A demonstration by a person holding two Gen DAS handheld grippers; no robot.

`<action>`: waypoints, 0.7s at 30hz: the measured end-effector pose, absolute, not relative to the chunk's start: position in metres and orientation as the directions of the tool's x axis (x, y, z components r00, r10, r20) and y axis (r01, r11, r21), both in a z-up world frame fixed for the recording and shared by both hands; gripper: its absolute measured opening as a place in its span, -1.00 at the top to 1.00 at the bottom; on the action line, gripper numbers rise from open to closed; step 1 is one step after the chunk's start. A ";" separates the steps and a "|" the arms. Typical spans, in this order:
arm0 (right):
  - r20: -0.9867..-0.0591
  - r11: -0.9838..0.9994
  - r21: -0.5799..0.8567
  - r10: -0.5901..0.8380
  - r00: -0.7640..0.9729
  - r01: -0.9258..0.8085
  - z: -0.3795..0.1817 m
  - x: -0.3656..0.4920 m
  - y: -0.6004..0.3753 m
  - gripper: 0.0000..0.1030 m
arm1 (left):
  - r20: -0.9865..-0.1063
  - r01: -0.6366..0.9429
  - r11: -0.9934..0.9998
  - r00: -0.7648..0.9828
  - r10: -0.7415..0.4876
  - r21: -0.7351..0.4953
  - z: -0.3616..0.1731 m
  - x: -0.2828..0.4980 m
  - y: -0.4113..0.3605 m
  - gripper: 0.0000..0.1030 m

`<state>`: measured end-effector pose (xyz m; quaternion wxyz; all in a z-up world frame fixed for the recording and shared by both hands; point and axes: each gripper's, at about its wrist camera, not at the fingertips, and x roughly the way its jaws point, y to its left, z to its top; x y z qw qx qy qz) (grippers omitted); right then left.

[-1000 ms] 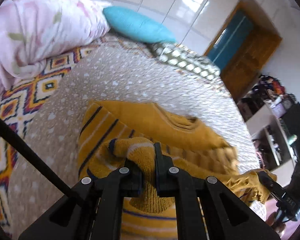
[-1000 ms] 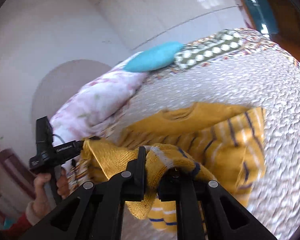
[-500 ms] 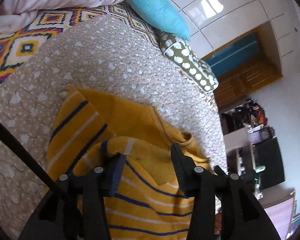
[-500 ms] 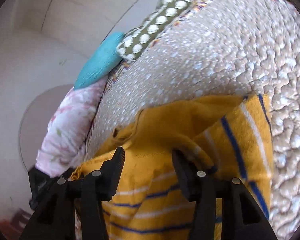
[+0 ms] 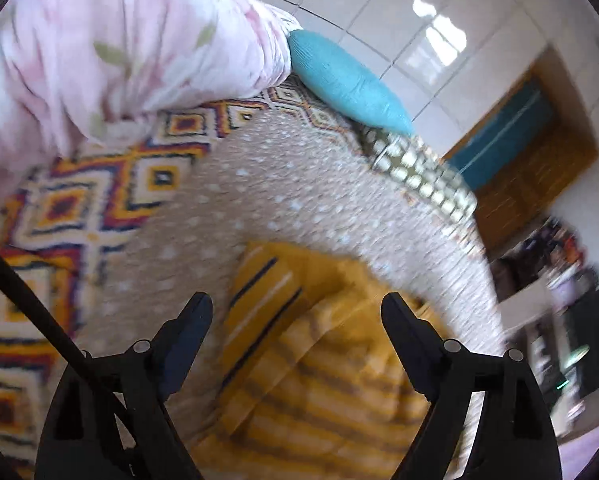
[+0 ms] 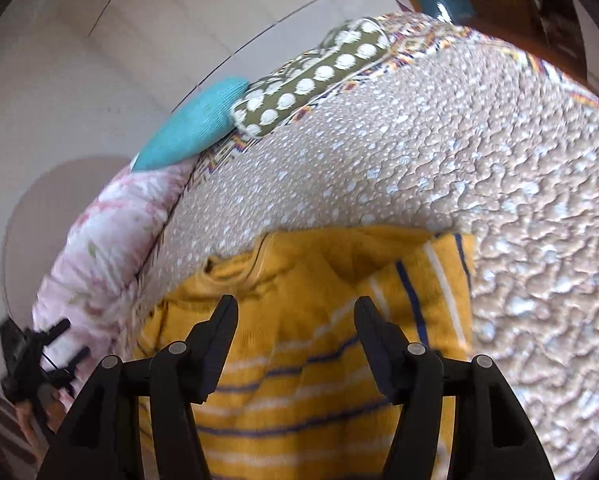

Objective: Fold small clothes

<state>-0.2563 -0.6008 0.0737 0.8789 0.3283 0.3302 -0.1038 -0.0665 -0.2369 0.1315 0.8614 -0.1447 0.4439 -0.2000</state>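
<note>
A small mustard-yellow knit sweater (image 6: 299, 360) with navy and white stripes lies folded on the dotted beige bedspread (image 6: 439, 168). Its lower part is laid up over the body and the neckline shows at the far side. In the left wrist view the sweater (image 5: 319, 360) is blurred. My left gripper (image 5: 295, 312) is open and empty, above the sweater's left side. My right gripper (image 6: 295, 312) is open and empty, just above the folded sweater. The left gripper's body (image 6: 31, 356) shows at the right wrist view's lower left.
A pink floral duvet (image 5: 111, 52), a teal pillow (image 5: 347, 84) and an olive polka-dot pillow (image 6: 311, 80) lie at the head of the bed. A patterned blanket (image 5: 59, 208) covers the left side. A wooden door (image 5: 531, 160) and shelves stand beyond the bed's right edge.
Both grippers were shut on the sweater's hem, carried it over the body, then opened and let it go. Both have pulled back and opened wider.
</note>
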 end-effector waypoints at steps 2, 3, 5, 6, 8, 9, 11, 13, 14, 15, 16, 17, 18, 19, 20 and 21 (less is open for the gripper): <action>-0.640 0.776 0.508 0.049 0.767 0.374 0.078 -0.274 -0.587 -0.27 | -0.719 0.255 0.898 0.538 -0.440 -0.359 0.136 -0.092 -0.233 -0.65; -0.627 0.775 0.522 0.065 0.777 0.356 0.078 -0.284 -0.581 -0.27 | -0.722 0.272 0.902 0.541 -0.432 -0.336 0.135 -0.105 -0.230 -0.65; -0.604 0.774 0.545 0.098 0.791 0.321 0.076 -0.300 -0.567 -0.27 | -0.734 0.290 0.913 0.545 -0.405 -0.288 0.128 -0.131 -0.225 -0.66; -0.601 0.776 0.549 0.110 0.792 0.309 0.075 -0.305 -0.562 -0.27 | -0.737 0.292 0.917 0.550 -0.393 -0.271 0.123 -0.141 -0.224 -0.66; -0.620 0.792 0.533 0.126 0.774 0.298 0.066 -0.314 -0.549 -0.26 | -0.752 0.297 0.929 0.554 -0.357 -0.222 0.105 -0.161 -0.227 -0.66; -0.645 0.804 0.507 0.115 0.755 0.311 0.060 -0.315 -0.545 -0.20 | -0.759 0.296 0.932 0.552 -0.346 -0.209 0.097 -0.167 -0.229 -0.66; -0.711 0.826 0.431 0.064 0.700 0.362 0.048 -0.316 -0.542 -0.11 | -0.776 0.299 0.934 0.536 -0.333 -0.194 0.076 -0.171 -0.236 -0.66; -0.800 0.862 0.285 -0.026 0.599 0.418 0.035 -0.311 -0.541 -0.06 | -0.792 0.298 0.940 0.528 -0.306 -0.165 0.059 -0.168 -0.245 -0.66; -0.817 0.871 0.254 -0.039 0.575 0.420 0.033 -0.310 -0.541 -0.03 | -0.793 0.294 0.944 0.534 -0.293 -0.150 0.054 -0.163 -0.249 -0.66; -0.819 0.876 0.240 -0.049 0.571 0.419 0.035 -0.311 -0.539 -0.02 | -0.790 0.289 0.948 0.545 -0.280 -0.136 0.050 -0.160 -0.251 -0.66; -0.819 0.884 0.201 -0.084 0.567 0.422 0.044 -0.312 -0.533 -0.02 | -0.783 0.278 0.954 0.565 -0.259 -0.116 0.047 -0.156 -0.252 -0.66; -0.814 0.895 0.176 -0.103 0.572 0.411 0.051 -0.311 -0.526 -0.02 | -0.776 0.264 0.960 0.584 -0.238 -0.095 0.044 -0.152 -0.252 -0.66; -0.803 0.909 0.161 -0.106 0.586 0.385 0.060 -0.308 -0.518 -0.02 | -0.771 0.244 0.966 0.599 -0.217 -0.083 0.041 -0.148 -0.249 -0.66; -0.795 0.919 0.156 -0.100 0.599 0.361 0.067 -0.304 -0.510 -0.02 | -0.767 0.227 0.970 0.605 -0.212 -0.089 0.037 -0.144 -0.245 -0.66; -0.784 0.932 0.150 -0.091 0.614 0.330 0.075 -0.297 -0.500 -0.02 | -0.766 0.218 0.970 0.603 -0.223 -0.111 0.033 -0.141 -0.239 -0.66; -0.778 0.941 0.146 -0.082 0.623 0.306 0.080 -0.287 -0.490 -0.02 | -0.765 0.214 0.968 0.599 -0.238 -0.134 0.030 -0.138 -0.235 -0.66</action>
